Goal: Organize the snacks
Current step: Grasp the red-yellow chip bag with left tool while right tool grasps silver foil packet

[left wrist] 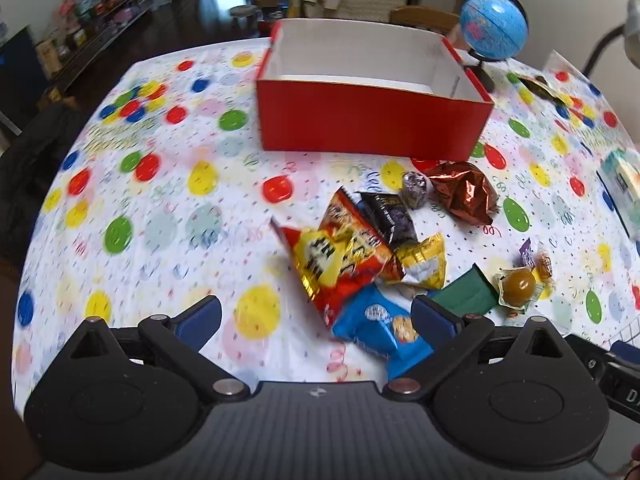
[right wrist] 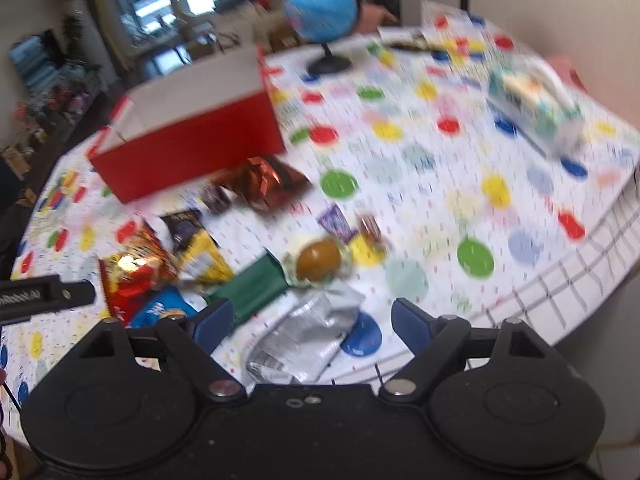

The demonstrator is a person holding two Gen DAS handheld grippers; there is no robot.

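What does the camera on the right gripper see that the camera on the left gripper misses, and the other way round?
Only the right view shows the crumpled silver packet lying between the open right gripper fingers, and the whole tissue pack.

Only the left view shows the inside of the red box, where no snacks are visible, and the dark jacket at the table's edge.

Both show the box, the globe, the copper foil bag, the green packet, the blue packet and the red and yellow chip bag.
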